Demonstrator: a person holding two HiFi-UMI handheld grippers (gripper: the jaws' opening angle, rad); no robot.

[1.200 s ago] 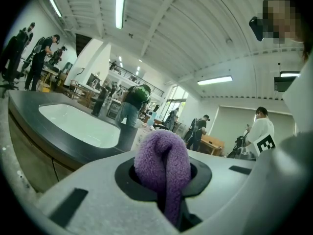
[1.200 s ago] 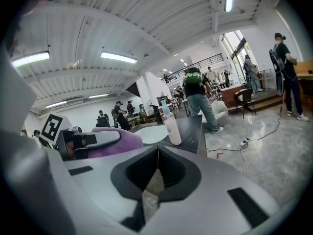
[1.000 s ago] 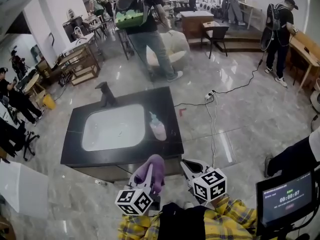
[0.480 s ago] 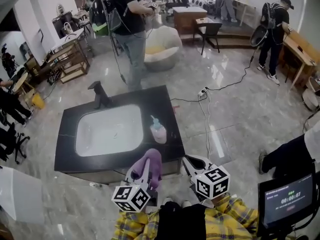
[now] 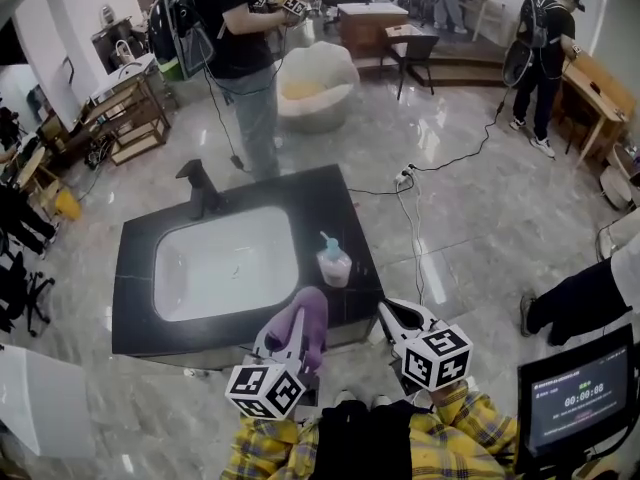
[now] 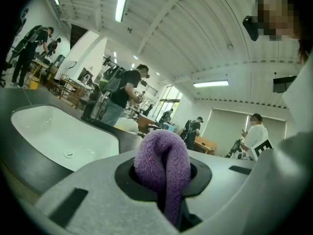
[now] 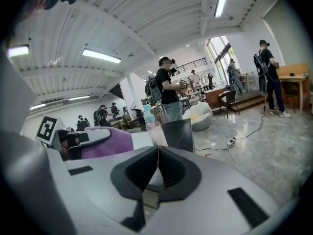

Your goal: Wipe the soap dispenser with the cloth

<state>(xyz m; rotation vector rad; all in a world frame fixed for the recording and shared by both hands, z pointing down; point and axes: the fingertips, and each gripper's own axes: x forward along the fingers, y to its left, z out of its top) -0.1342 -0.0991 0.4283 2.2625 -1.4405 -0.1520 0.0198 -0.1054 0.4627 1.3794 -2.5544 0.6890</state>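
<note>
In the head view, the soap dispenser (image 5: 334, 261) stands upright on the dark counter (image 5: 140, 318) just right of the sink (image 5: 228, 261). It looks like a light, probably slippery plastic bottle that I'd steady low on its body, and its pump is too small to read. In the left gripper view, the fingers of my left gripper (image 6: 166, 180) clamp the soft, limp purple cloth (image 6: 161, 153). In the right gripper view, the fingers of my right gripper (image 7: 157, 150) are pressed together on nothing, their housing cutting off the dispenser's base.

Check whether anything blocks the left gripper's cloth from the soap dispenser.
Nothing visible does. Between the purple cloth, clamped in the left gripper, and the soap dispenser beside the sink basin lies only bare black countertop.
</note>
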